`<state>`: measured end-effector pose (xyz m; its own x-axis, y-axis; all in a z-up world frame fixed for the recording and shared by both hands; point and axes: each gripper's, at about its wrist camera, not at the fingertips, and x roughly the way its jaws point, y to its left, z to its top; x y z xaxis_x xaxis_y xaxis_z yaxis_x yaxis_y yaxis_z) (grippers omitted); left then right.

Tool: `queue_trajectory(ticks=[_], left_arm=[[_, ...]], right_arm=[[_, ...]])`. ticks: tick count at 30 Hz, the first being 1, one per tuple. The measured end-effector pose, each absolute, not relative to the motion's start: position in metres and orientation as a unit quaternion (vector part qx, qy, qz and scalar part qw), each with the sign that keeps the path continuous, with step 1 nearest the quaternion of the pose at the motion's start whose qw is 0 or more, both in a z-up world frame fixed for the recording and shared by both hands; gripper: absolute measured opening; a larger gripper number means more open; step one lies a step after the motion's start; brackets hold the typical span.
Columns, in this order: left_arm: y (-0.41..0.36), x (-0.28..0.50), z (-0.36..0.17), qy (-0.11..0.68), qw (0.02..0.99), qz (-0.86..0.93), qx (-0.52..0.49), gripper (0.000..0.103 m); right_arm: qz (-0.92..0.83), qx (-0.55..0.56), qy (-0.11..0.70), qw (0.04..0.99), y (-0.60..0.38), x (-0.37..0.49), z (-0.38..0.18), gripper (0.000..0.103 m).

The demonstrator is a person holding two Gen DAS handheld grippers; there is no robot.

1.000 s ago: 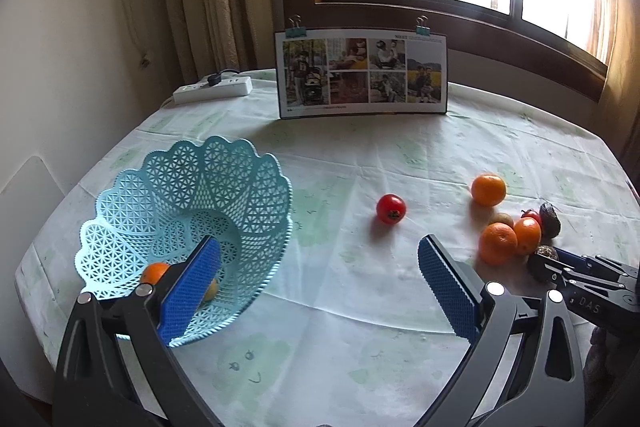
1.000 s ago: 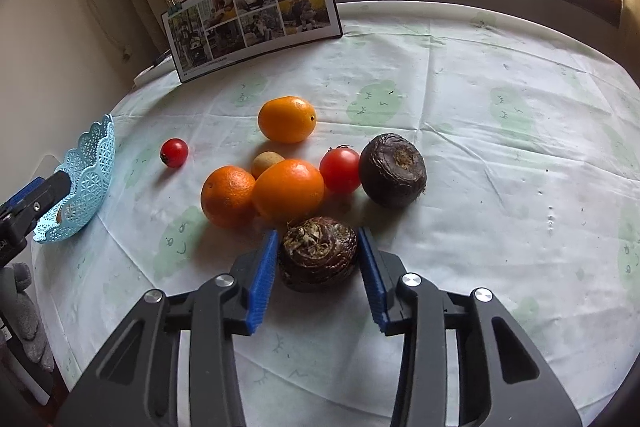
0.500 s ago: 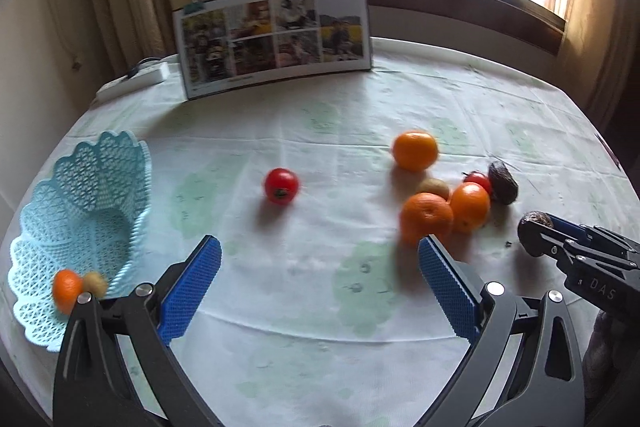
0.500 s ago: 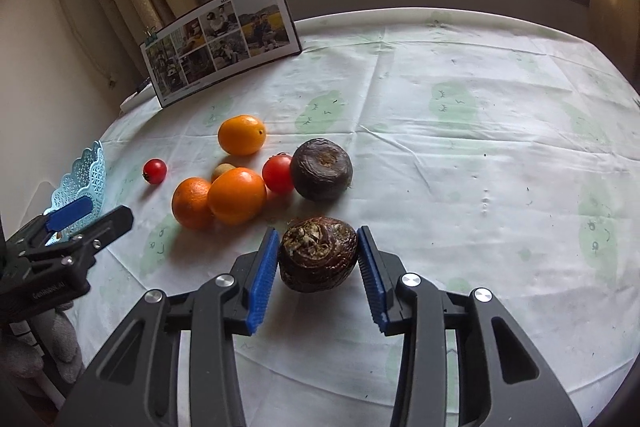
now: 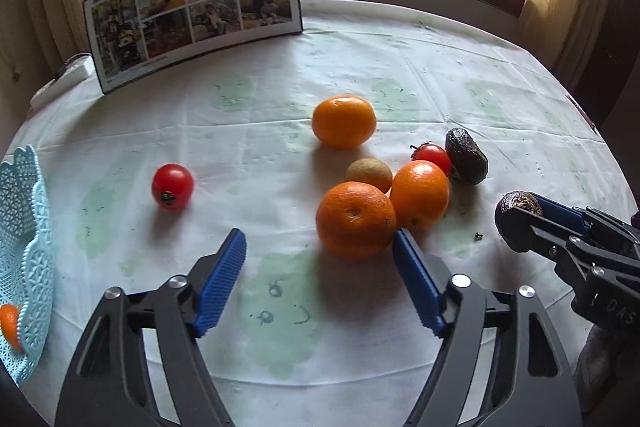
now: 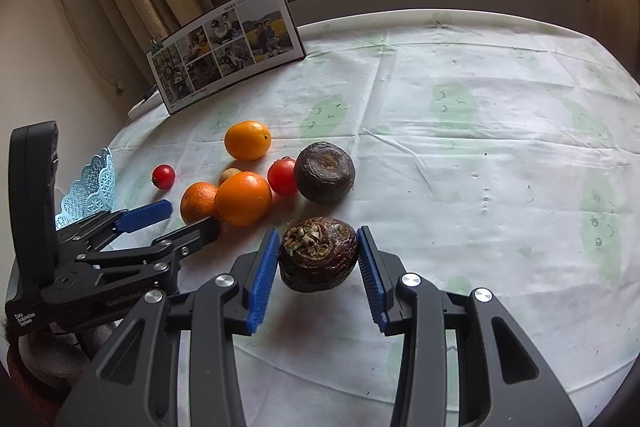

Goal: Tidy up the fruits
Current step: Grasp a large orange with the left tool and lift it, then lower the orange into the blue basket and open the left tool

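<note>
Blue-padded right gripper (image 6: pixel 319 267): jaws clamped on a dark brown wrinkled round fruit (image 6: pixel 318 254). Left gripper (image 5: pixel 320 267): jaws wide, nearest round orange (image 5: pixel 355 219) touching its right pad. Small red tomato (image 5: pixel 172 186) at 10 o'clock; pale blue lattice plastic basket (image 5: pixel 24 251) at 9 o'clock.

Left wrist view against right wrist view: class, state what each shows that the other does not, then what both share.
Only the left wrist view shows an orange fruit inside the blue basket and the white power strip.

Only the right wrist view shows the stubbly top of the dark round fruit held in the right claw.

Both show the photo board, three oranges, two tomatoes and the open left claw.
</note>
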<state>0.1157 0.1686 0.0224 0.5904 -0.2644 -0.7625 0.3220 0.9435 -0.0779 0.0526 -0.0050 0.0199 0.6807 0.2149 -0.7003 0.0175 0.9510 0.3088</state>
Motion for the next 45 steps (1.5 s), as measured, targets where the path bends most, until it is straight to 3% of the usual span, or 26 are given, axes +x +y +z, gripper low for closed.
queue_trajectory(ticks=[10, 45], left_arm=[[0.160, 0.116, 0.024, 0.412, 0.891, -0.185, 0.039, 0.042], [0.234, 0.079, 0.065, 0.357, 0.929, -0.092, -0.011, 0.042]], right_arm=[[0.056, 0.146, 0.399, 0.903, -0.003, 0.053, 0.017, 0.040], [0.047, 0.120, 0.401, 0.907, 0.006, 0.052, 0.014, 0.041]])
